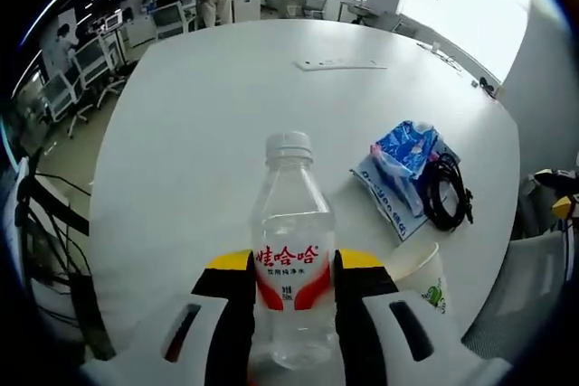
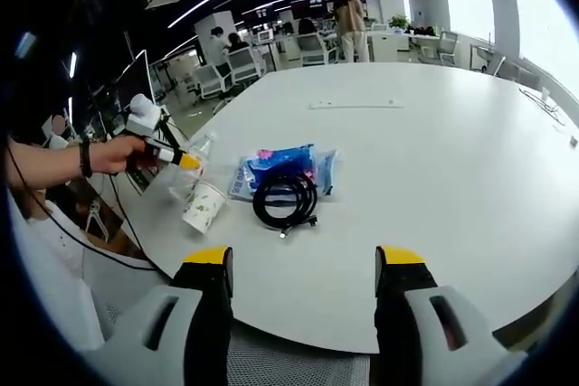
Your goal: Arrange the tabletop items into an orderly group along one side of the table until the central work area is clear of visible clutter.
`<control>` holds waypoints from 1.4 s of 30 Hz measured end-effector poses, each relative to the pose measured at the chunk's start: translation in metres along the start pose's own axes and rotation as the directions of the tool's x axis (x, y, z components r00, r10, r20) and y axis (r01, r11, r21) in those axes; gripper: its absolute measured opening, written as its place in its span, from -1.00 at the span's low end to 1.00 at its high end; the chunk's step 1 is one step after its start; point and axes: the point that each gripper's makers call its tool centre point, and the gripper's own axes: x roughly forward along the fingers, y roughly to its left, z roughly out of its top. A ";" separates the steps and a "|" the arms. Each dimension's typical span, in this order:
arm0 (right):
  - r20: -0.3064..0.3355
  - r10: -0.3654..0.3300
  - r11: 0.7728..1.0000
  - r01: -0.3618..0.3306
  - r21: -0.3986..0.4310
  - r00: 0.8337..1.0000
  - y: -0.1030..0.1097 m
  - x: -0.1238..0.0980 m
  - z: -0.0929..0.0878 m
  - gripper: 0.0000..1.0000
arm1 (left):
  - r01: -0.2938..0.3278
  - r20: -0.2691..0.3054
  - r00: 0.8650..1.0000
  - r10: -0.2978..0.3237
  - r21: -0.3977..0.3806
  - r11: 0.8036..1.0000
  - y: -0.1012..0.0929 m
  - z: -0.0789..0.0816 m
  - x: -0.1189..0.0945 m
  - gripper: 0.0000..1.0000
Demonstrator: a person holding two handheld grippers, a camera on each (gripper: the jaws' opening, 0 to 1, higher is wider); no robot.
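A clear water bottle (image 1: 291, 259) with a white cap and red label stands upright between the jaws of my left gripper (image 1: 292, 291), which is shut on it. To its right lie a paper cup (image 1: 419, 270), a blue tissue pack (image 1: 404, 153) and a coiled black cable (image 1: 448, 190). In the right gripper view my right gripper (image 2: 303, 273) is open and empty above the white table (image 2: 434, 142). There the left gripper (image 2: 176, 158), held by a hand, grips the bottle (image 2: 194, 162) beside the paper cup (image 2: 204, 205), the tissue pack (image 2: 280, 164) and the cable (image 2: 285, 196).
A flat white strip (image 1: 339, 64) lies far across the table (image 1: 217, 124). Office chairs (image 1: 86, 70), desks and people stand beyond the table. Windows line the right side. Cables hang off the table's left edge.
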 end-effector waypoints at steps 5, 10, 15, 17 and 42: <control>0.001 -0.002 1.000 0.002 -0.001 1.000 -0.001 0.000 0.000 0.25 | -0.014 0.025 1.000 0.014 -0.012 1.000 0.001 0.005 -0.004 -0.36; 0.003 -0.005 1.000 0.005 0.000 1.000 -0.002 -0.002 0.000 0.25 | -0.021 0.044 0.999 0.021 -0.015 1.000 0.000 0.009 -0.008 -0.36; 0.004 -0.008 1.000 0.008 0.000 1.000 -0.003 -0.004 -0.001 0.25 | -0.026 0.066 0.997 0.028 -0.028 0.999 0.001 0.014 -0.011 -0.36; 0.005 -0.008 1.000 0.008 0.001 1.000 -0.003 -0.004 0.000 0.25 | -0.030 0.073 0.997 0.032 -0.030 0.999 0.002 0.016 -0.013 -0.36; 0.009 0.000 1.000 0.000 -0.006 1.000 0.001 -0.006 0.000 0.24 | -0.066 0.136 0.989 0.066 -0.004 0.998 -0.003 0.012 -0.027 -0.34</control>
